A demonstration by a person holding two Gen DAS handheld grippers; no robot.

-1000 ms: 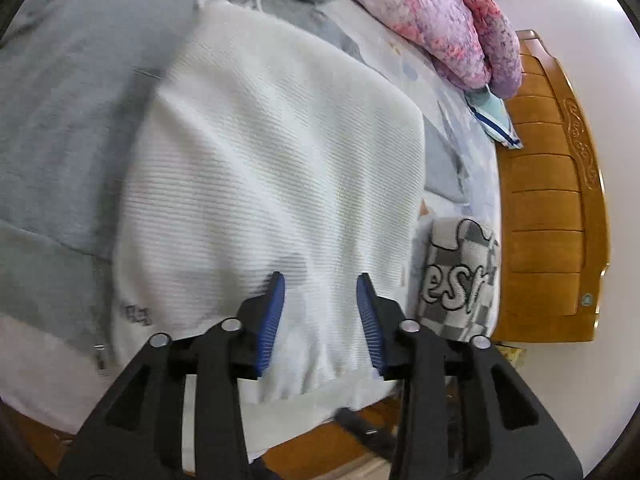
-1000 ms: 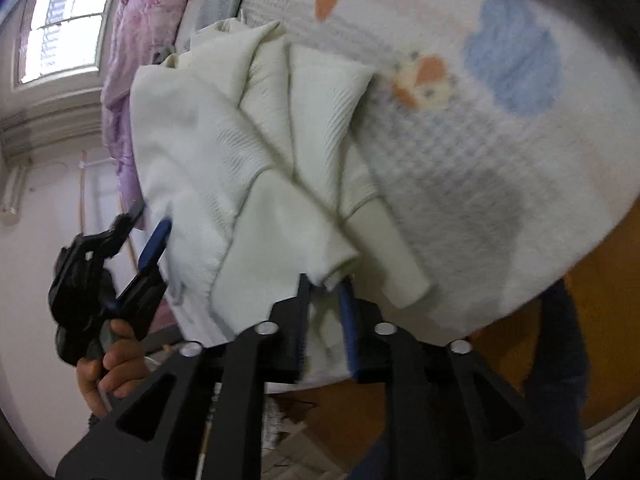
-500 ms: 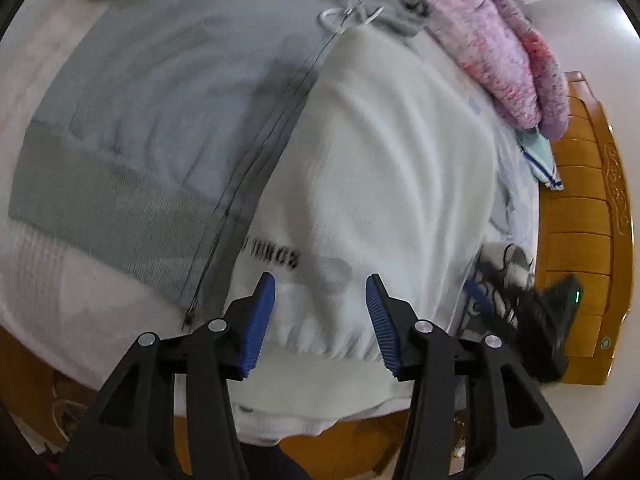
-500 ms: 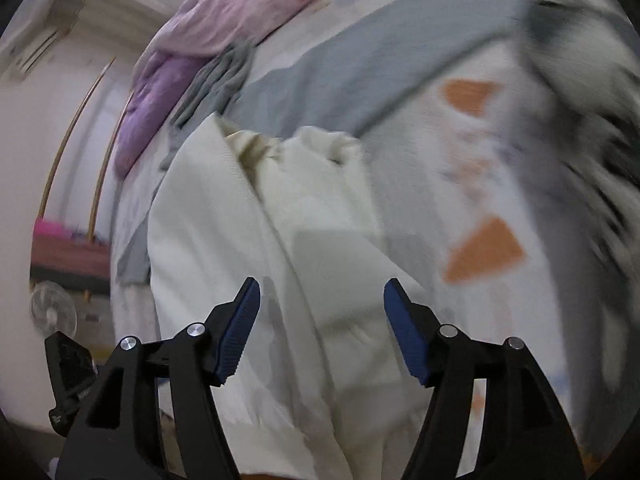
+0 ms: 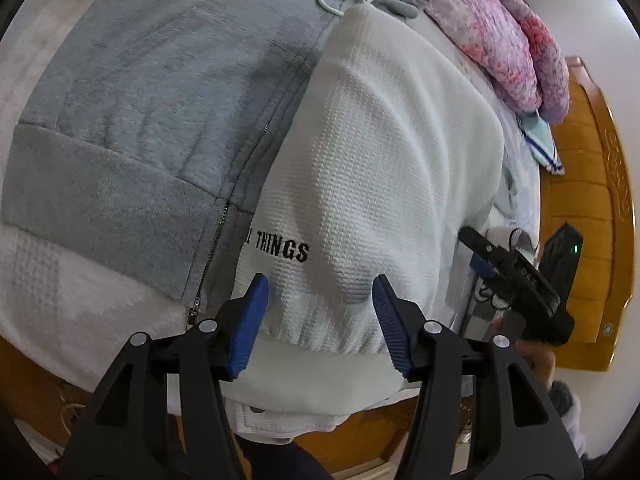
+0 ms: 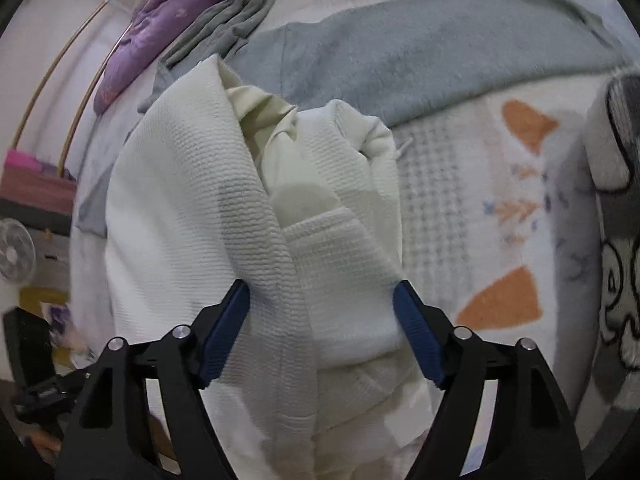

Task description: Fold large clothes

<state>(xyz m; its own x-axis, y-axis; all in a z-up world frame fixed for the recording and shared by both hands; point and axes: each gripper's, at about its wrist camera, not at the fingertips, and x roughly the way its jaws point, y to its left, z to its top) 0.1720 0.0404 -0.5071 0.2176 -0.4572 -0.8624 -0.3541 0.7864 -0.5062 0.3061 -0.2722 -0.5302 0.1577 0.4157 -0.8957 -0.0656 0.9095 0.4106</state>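
White sweater (image 5: 384, 168) sits folded on the bed (image 6: 480, 208), half over a grey hoodie (image 5: 160, 100), hem at the near edge so both grippers reach it; left gripper (image 5: 318, 320) and right gripper (image 6: 322, 328) are both opening, pads off the cloth, holding nothing, fabric just lying between them

Both wrist views look steeply down, close — sharing the white sweater (image 5: 392, 152).

White garment (image 5: 384, 168): waffle-knit cloth, matt, ribbed hem. Grey hoodie (image 5: 160, 92): soft fleece cloth, metal zip. Footboard (image 5: 596, 216), right of frame: glossy varnished wood. Pink blanket (image 5: 504, 36): fuzzy cloth.
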